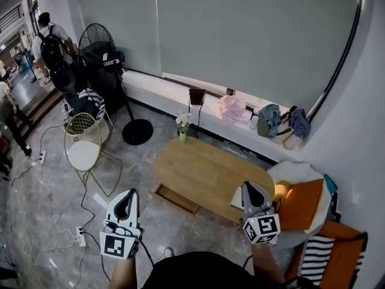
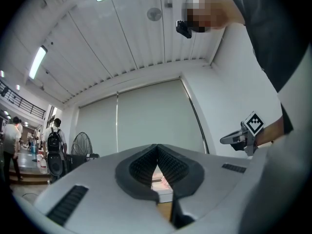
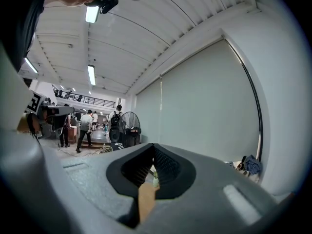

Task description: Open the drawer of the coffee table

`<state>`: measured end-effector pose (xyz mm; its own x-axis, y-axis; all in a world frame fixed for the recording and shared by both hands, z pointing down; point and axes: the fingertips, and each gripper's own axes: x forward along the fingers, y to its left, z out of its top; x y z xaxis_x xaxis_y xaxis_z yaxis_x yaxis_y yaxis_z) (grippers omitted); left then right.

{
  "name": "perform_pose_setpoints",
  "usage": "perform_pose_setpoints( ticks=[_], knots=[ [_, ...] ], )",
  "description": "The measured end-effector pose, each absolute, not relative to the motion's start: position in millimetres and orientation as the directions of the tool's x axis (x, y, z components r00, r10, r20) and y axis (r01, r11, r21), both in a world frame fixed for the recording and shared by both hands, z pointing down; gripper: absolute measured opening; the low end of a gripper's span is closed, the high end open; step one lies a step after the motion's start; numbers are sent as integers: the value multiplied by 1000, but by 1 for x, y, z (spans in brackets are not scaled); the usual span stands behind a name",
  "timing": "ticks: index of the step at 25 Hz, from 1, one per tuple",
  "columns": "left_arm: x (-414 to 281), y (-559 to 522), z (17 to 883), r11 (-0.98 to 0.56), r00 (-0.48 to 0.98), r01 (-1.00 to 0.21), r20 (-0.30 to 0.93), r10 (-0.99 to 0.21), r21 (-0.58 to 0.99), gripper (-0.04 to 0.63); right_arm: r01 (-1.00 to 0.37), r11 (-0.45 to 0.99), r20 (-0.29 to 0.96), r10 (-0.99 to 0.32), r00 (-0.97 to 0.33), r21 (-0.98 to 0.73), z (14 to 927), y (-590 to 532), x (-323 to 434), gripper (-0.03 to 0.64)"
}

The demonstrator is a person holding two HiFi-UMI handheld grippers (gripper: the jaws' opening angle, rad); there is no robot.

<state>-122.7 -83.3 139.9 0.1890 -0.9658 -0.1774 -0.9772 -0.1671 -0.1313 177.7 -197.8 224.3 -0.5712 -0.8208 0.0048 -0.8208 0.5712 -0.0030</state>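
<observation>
Drawer [image 1: 175, 198] sits low under desk's [image 1: 204, 167] near-left edge. Prob light wood, stiff, slides straight, so I'd hook its front lip. Left claw [image 1: 126, 200] & right claw [image 1: 249, 191] both closed tight, nothing held.

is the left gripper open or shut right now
Shut. The left gripper shows its jaws touching at the tips in its own view, with nothing held between them.

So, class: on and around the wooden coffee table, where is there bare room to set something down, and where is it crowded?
Bare: most of the coffee table top, from the flower vase to the right tongs; also the floor between table and wire chair. Crowded: the window ledge, with cloth and bags.
</observation>
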Motion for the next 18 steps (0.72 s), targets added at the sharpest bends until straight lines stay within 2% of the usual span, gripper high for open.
perform_pose_setpoints(
  ticks=[18],
  knots=[
    [-127,-78,133,-225,241,-969,-188,-952,-103,8,-836,548,39,-836,-547,19,229,-182,164,5]
  ],
)
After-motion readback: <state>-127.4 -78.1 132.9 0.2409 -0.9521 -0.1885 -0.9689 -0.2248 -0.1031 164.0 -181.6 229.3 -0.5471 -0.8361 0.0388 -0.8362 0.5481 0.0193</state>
